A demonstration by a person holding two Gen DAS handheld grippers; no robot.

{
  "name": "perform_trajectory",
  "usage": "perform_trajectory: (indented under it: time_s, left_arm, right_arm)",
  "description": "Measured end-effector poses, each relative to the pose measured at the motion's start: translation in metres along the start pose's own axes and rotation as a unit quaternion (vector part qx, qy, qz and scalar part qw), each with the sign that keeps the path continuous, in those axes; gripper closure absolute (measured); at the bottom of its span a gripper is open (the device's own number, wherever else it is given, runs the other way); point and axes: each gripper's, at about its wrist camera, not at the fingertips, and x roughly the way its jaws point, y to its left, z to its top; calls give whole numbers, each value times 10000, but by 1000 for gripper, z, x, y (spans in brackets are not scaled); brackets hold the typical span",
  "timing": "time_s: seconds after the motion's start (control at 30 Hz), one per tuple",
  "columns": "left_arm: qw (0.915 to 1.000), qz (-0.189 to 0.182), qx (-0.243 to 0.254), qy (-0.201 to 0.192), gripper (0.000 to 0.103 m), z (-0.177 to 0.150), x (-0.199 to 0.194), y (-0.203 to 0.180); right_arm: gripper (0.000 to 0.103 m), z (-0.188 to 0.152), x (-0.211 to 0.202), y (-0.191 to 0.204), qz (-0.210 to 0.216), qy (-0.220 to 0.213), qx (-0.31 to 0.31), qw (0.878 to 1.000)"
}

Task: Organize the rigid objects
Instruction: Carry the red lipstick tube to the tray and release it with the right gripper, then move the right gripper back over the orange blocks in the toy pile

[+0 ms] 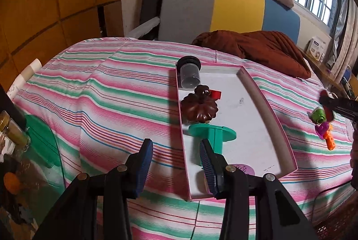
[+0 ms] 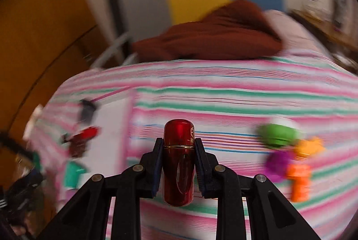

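Observation:
A pink-rimmed white tray (image 1: 257,128) lies on the striped bed. In it are a clear cup with a black lid (image 1: 189,74), a brown flower-shaped piece (image 1: 199,108), a small red block (image 1: 216,94), a teal spool (image 1: 214,132) and a purple disc (image 1: 243,169). My left gripper (image 1: 176,146) hovers open over the tray's near left rim, with nothing between its fingers. My right gripper (image 2: 178,141) is shut on a glossy red capsule-shaped bottle (image 2: 179,164) above the bedspread. The tray (image 2: 111,128) lies blurred to its left. Green (image 2: 277,134), purple (image 2: 277,164) and orange (image 2: 299,179) toys lie to its right.
A brown blanket (image 1: 257,47) is bunched at the head of the bed, before a grey, yellow and blue headboard (image 1: 223,11). A glass jar (image 1: 13,132) and clutter stand off the bed's left edge. Striped bedspread (image 1: 100,105) stretches left of the tray.

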Motion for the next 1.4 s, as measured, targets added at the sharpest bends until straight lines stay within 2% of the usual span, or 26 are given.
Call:
perform_trajectory:
  time_s: [0.13,0.23,0.4,0.57,0.73,0.87,0.93,1.0,1.17,1.4]
  left_arm:
    - [10000,-20,-5,-12,60,-1,-1,1]
    - [10000,-32,-13,-1,60,-2,0,2]
    - [10000,-12,-72,-5,60,-3,0,8]
    - [9998,49,-151,88,60,-6,4,16]
    - [9997,100,-219,105,60,-7,4,21]
    - [9998,130,-149,15,60,-4,-1,18]
    - [9999,122,-116,-21,60,-2,-3,16]
    - [9999,118,-75,-31,60,-2,-5,13]
    - [9999,80,66,-57,60,-1,-10,4]
    - [9996,21,274,-115,60,1,-15,-10]
  right_arm:
    - [77,2,36,69,551,395,-390,9969]
    - [77,0,73,109,648,691,-552,9940]
    - [76,-8,129,139,783,1287,-326,9881]
    - [72,-19,150,150,813,1537,-295,9843]
    - [72,-24,144,149,887,1457,-367,9847]
    - [69,-18,124,145,996,1215,-426,9867]
    - [63,-14,106,143,1005,952,-585,9886]
    - [51,-12,89,140,1003,717,-742,9896]
    - [46,-10,57,122,622,278,-1103,9916]
    - [40,-3,23,44,-44,-38,-667,9978]
